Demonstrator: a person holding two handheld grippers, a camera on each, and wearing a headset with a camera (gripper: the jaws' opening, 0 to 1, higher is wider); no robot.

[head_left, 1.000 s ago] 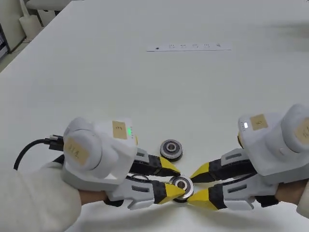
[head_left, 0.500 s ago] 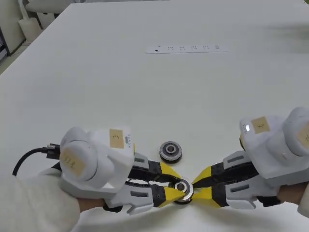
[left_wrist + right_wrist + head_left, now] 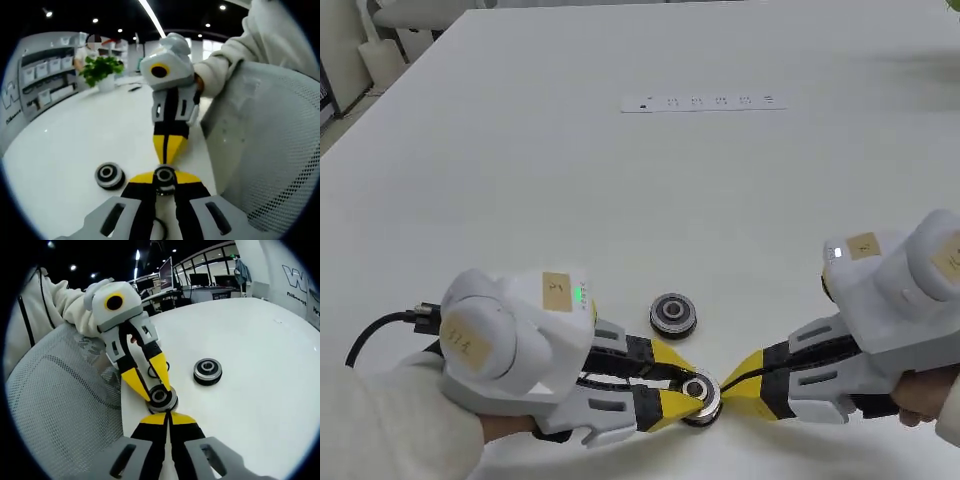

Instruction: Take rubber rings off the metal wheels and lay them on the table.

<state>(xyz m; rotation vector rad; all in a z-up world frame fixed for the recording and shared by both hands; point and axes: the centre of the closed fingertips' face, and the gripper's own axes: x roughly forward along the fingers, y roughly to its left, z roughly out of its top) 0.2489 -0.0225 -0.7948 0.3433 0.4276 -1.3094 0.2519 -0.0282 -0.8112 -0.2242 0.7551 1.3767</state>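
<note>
- Yellow tips of my left tongs [image 3: 688, 384] are clamped on one metal wheel [image 3: 698, 390], one jaw on each side of it. The wheel sits low, at or just above the table [image 3: 620, 200].
- In the left gripper view the same wheel [image 3: 165, 176] sits right between my own two jaws, so the hold looks centred.
- My right tongs [image 3: 732, 386] come in from the opposite side, jaws pressed together into one point that touches the wheel's rim.
- In the right gripper view that point [image 3: 168, 416] meets the near edge of the wheel [image 3: 161, 397]. I cannot tell whether any rubber is nipped between the jaws or whether they only press against it.
- I judge this to be the prying step on the first wheel: the left side steadies it and the right side works at the ring.
- The next move calls for a firm left hold. The right tip has to get under or onto the rubber and draw it away from the metal without the wheel twisting out.
- Just beyond the tongs, apart from them, a second wheel [image 3: 674, 312] lies flat on the table. Its dark rubber ring [image 3: 207, 382] looks to be on, so it waits its turn.
- I see no loose ring laid on the table yet.
</note>
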